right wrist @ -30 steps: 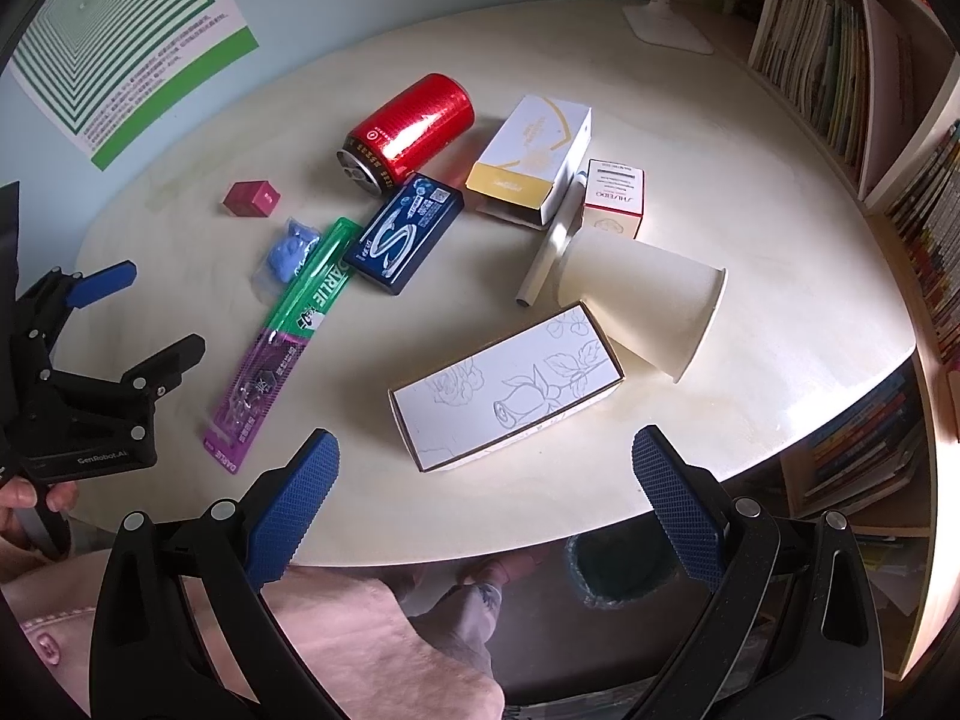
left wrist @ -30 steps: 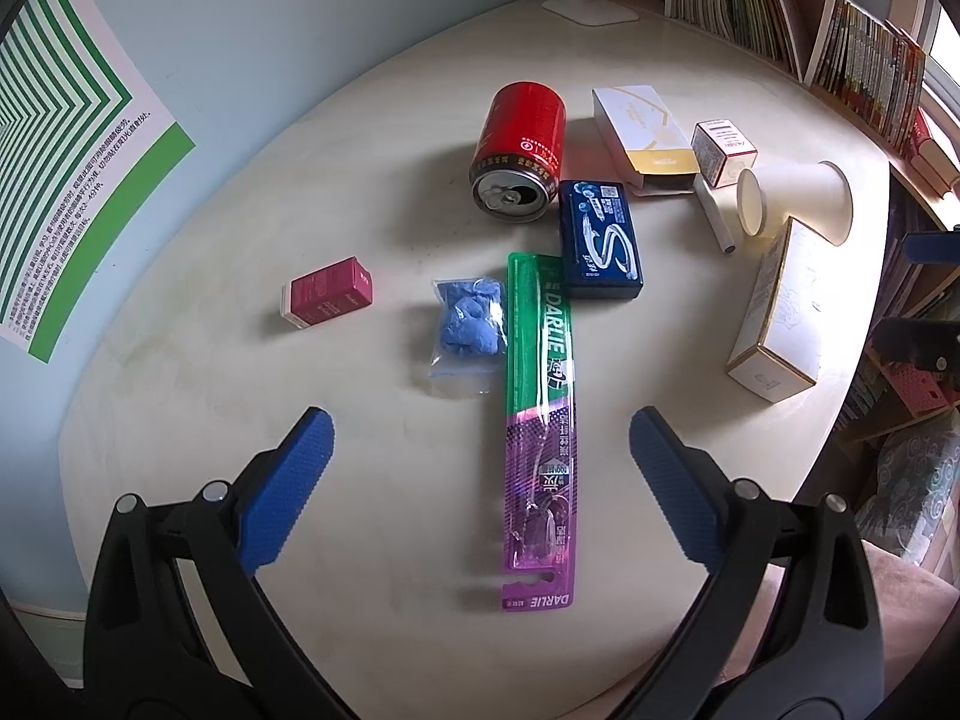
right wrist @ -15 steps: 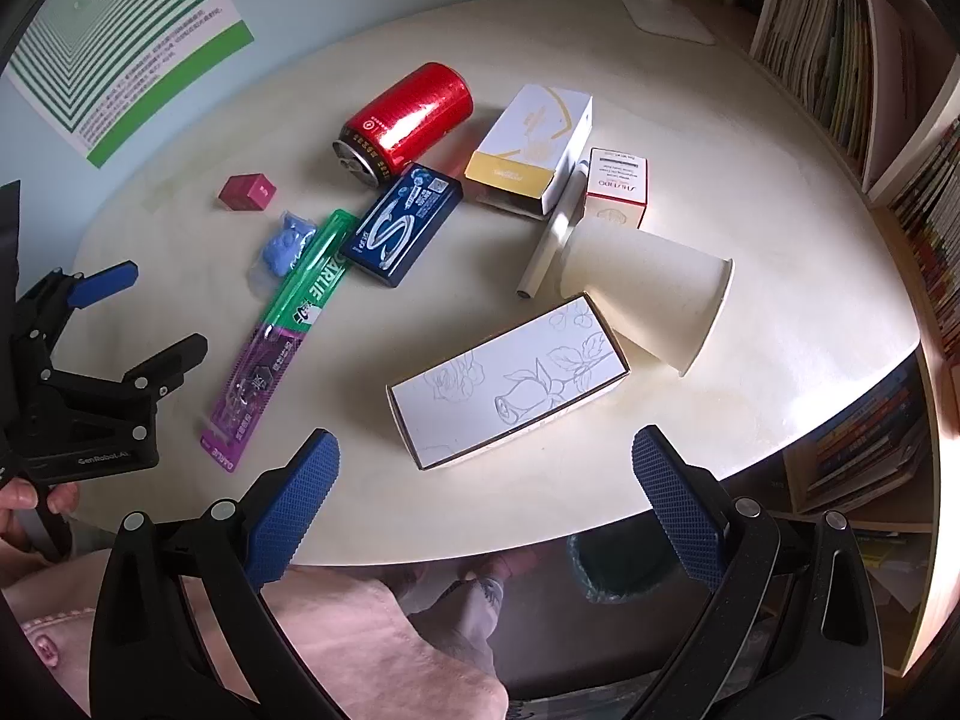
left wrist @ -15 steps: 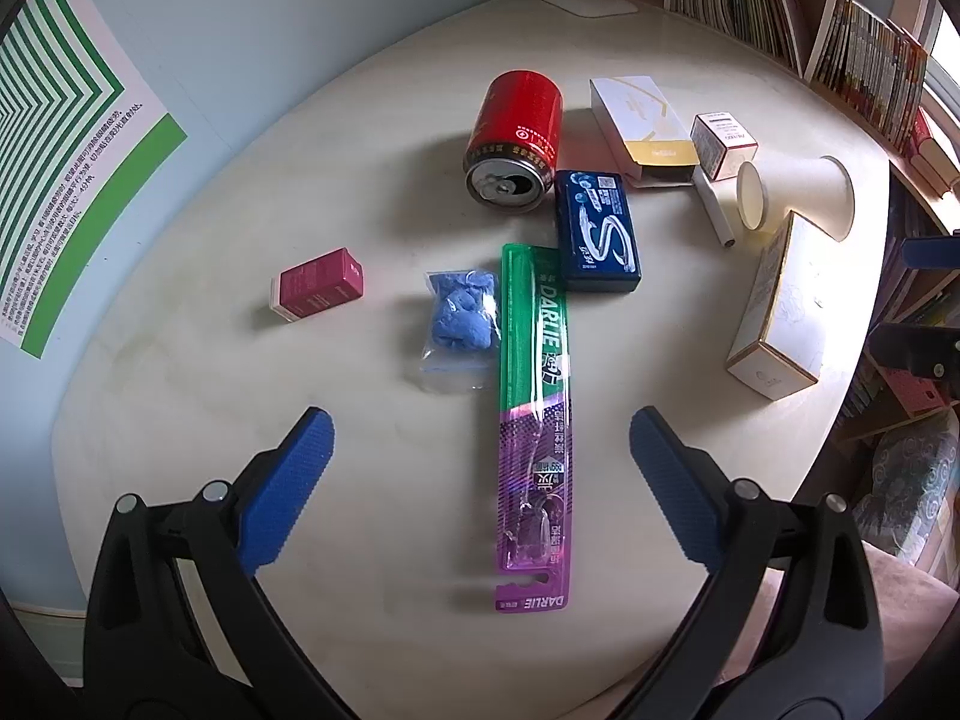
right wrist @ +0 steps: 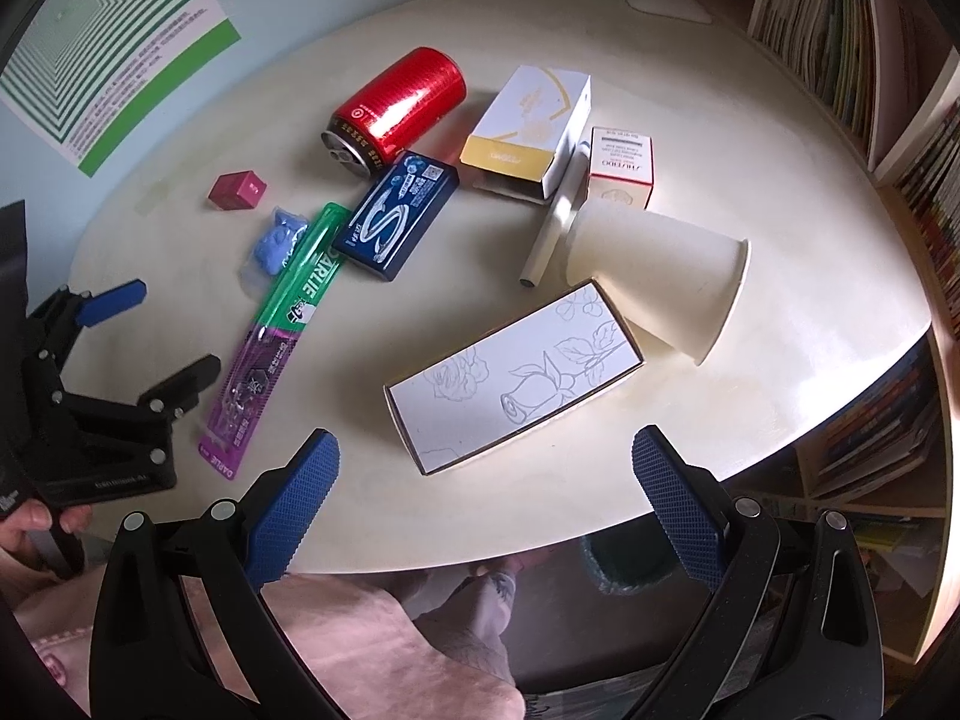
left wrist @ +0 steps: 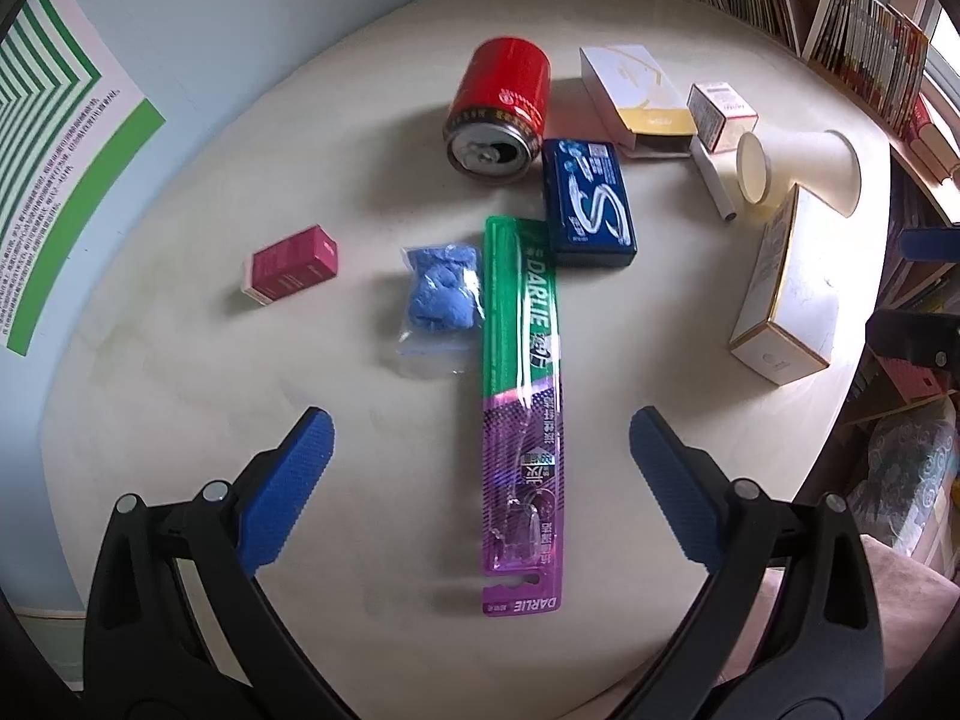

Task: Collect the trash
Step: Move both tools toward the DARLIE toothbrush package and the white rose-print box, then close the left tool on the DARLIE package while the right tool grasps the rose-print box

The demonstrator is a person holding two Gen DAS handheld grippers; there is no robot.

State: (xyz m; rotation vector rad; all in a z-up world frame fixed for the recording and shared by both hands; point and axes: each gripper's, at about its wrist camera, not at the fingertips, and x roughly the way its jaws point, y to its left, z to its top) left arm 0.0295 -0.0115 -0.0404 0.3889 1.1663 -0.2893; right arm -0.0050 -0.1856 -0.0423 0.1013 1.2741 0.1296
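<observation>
Trash lies on a round cream table [left wrist: 180, 312]. A green and purple toothbrush pack [left wrist: 522, 396] lies straight ahead of my open, empty left gripper [left wrist: 480, 456], its near end between the fingers. Beyond it are a blue glove bag [left wrist: 441, 294], a red can [left wrist: 501, 111] on its side, a dark blue box [left wrist: 588, 204] and a small maroon box [left wrist: 291, 264]. My right gripper [right wrist: 486, 480] is open and empty above the table's near edge, just short of a white rose-drawn box [right wrist: 516, 384]. A tipped paper cup [right wrist: 660, 282] lies behind that box.
A white and gold carton [right wrist: 528, 132], a small red and white box [right wrist: 621, 165] and a white tube [right wrist: 549, 234] lie further back. Bookshelves [right wrist: 870, 90] stand to the right. A bin [right wrist: 618, 558] shows under the table edge. The left gripper [right wrist: 102, 384] shows at left.
The left gripper has drifted slightly forward and left over the table. The right gripper has edged forward towards the rose box. Both stay open and nothing was picked up.
</observation>
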